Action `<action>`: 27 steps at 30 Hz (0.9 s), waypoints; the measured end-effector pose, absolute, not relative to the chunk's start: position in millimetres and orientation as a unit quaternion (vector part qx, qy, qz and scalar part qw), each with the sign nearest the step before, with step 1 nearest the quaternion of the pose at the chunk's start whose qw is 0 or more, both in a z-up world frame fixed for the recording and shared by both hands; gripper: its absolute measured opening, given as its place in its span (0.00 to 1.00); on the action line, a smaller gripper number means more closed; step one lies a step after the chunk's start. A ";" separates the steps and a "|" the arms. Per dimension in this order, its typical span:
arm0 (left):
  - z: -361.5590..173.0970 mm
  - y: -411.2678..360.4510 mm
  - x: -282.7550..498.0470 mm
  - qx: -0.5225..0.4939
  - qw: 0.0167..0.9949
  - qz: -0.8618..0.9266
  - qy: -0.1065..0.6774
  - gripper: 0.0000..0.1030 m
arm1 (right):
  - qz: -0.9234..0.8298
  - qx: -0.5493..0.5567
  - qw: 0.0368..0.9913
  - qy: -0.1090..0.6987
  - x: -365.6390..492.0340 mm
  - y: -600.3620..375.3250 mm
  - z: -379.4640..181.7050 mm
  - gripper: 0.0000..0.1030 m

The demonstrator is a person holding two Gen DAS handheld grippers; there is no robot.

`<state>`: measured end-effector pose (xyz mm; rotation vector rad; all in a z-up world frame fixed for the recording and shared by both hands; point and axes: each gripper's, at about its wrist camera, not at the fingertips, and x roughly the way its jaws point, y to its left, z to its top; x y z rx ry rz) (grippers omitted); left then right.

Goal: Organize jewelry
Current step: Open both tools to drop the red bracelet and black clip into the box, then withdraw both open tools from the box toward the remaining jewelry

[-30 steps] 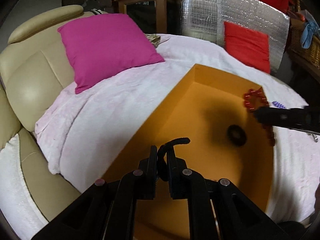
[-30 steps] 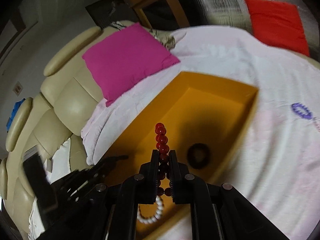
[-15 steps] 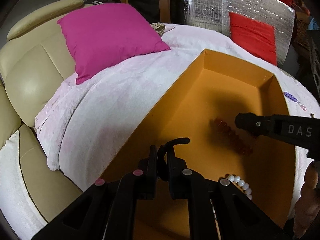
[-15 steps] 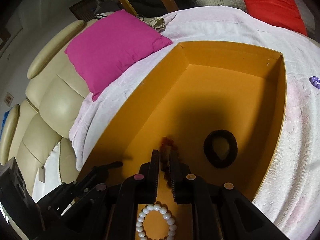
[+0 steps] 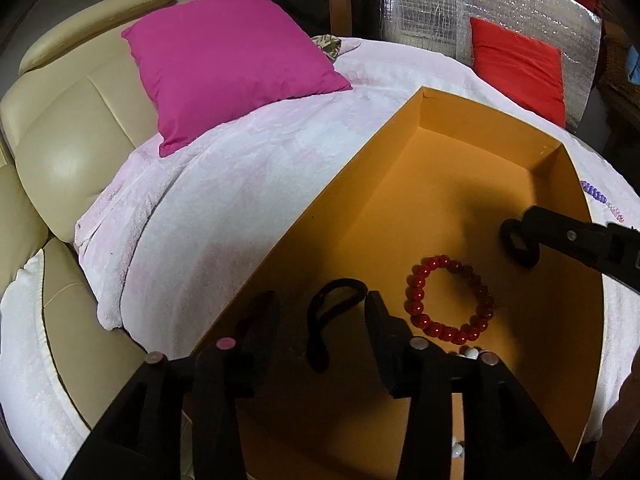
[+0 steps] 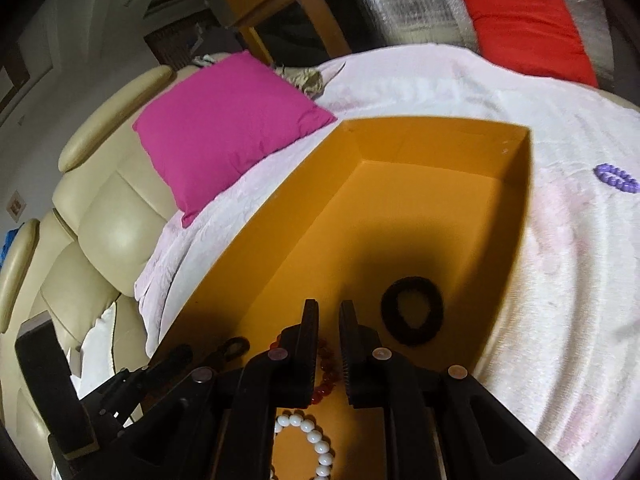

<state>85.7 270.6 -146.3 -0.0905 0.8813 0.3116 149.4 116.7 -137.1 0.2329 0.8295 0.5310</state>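
Observation:
My left gripper point(image 5: 324, 308) hangs over the near left part of the orange box point(image 5: 320, 204), and its jaws are opening. A thin black hair tie point(image 5: 332, 312) sits loose between them, untouched by the pads. To its right, a red bead bracelet point(image 5: 448, 300) lies flat on the box floor. My right gripper point(image 6: 328, 312) is low inside the box, its jaws almost together with nothing between them. The red bracelet point(image 6: 324, 376) shows under its fingers. A black scrunchie point(image 6: 412, 310) lies just right of it, and a white bead bracelet point(image 6: 308, 448) lies nearer.
The box rests on a pale pink blanket point(image 6: 540, 280) spread over a cream sofa point(image 5: 60, 140). A purple bead bracelet point(image 6: 616, 178) lies on the blanket right of the box. A magenta cushion point(image 5: 228, 64) and a red cushion point(image 5: 520, 64) sit behind it.
My left gripper's jaws have spread and let go of the black hair tie. My right gripper has sunk into the box, and the red bracelet it held now lies on the floor.

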 end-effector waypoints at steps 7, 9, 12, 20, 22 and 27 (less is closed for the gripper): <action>-127.8 261.3 77.7 -0.038 0.902 0.157 0.401 0.57 | 0.228 0.144 0.895 0.354 132.1 87.6 -125.5 0.13; -122.1 255.6 75.5 -0.034 0.905 0.153 0.395 0.58 | 0.222 0.151 0.903 0.334 123.3 79.4 -119.9 0.13; -114.9 244.5 72.4 -0.021 0.910 0.145 0.388 0.59 | 0.218 0.164 0.912 0.308 108.6 68.2 -113.0 0.13; -97.3 204.3 63.2 0.025 0.918 0.122 0.377 0.65 | 0.185 0.251 0.899 0.306 86.0 4.0 -114.6 0.20; -93.4 194.0 61.1 0.035 0.919 0.117 0.375 0.66 | 0.173 0.265 0.898 0.305 82.1 -17.6 -113.6 0.20; -85.5 168.8 56.6 0.059 0.920 0.107 0.372 0.72 | 0.124 0.272 0.907 0.295 69.4 -83.7 -106.9 0.29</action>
